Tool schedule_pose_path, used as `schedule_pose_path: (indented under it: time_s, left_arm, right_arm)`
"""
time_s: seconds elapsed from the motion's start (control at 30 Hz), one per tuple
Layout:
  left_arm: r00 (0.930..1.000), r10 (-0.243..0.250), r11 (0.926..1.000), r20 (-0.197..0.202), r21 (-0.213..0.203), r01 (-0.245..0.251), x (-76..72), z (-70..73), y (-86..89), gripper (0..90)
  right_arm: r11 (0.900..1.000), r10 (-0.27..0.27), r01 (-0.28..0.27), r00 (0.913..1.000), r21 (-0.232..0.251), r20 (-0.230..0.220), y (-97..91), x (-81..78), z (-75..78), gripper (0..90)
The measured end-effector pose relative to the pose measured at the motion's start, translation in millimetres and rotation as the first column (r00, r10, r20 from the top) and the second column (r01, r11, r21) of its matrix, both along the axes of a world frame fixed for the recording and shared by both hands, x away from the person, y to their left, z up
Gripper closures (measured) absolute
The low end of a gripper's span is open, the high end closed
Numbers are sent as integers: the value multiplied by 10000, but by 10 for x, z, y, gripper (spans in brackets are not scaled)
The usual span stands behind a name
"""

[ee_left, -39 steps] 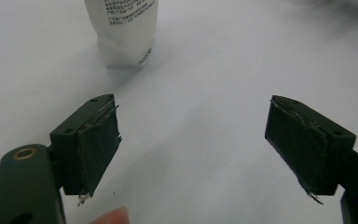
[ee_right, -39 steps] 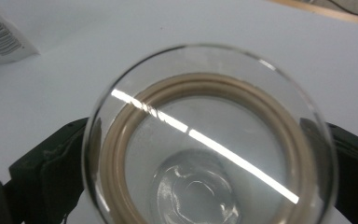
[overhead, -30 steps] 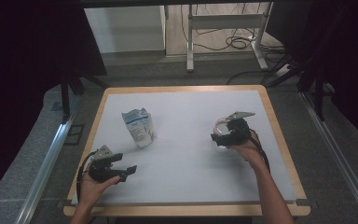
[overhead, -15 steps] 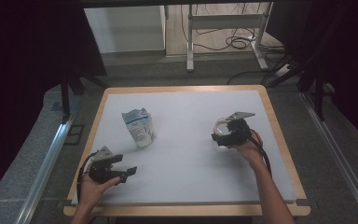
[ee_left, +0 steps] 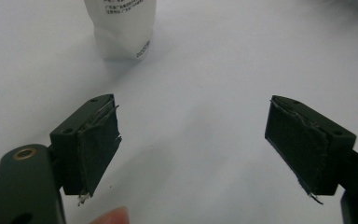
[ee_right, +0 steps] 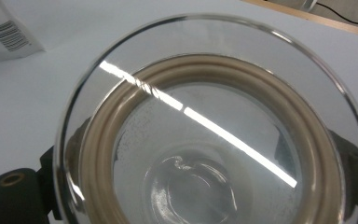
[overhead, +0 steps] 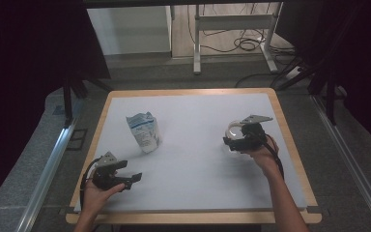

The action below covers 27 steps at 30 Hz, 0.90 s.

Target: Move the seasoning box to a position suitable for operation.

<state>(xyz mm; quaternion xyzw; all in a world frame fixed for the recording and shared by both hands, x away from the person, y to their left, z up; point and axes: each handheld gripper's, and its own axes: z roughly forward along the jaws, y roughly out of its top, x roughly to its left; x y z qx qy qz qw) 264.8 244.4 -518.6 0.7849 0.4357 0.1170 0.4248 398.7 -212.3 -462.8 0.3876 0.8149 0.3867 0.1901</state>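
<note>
A white and blue pouch stands upright on the white table top, left of centre. Near the front left corner my left gripper is open with nothing between its fingers; its own view has the pouch's base ahead of the left jaw. At the right side of the table my right gripper is shut on a round clear glass lid. In the right gripper view the lid faces the camera with its beige sealing ring, and a corner of the pouch sits at top left.
A wooden rim frames the table top. Beyond its far edge are a white cabinet, a metal stand and cables on the floor. Metal rails run along both sides of the table.
</note>
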Motion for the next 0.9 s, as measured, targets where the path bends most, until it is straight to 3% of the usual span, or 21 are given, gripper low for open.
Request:
schedule_pose_path:
  time_s: [0.37,0.73,0.9]
  left_arm:
    - [10000,-39,10000,-16,67,39,-9,-5,-26,178]
    - [10000,-85,9999,-2,108,85,-15,-2,-33,178]
    - [10000,-41,9999,-11,99,41,-15,-14,-29,178]
  right_arm:
    - [9980,619,-617,9980,-145,125,-21,-401,40,114]
    - [9967,812,-811,9967,59,-76,-23,-631,-27,115]
    - [9919,1269,-1267,9917,89,-194,64,-739,-47,114]
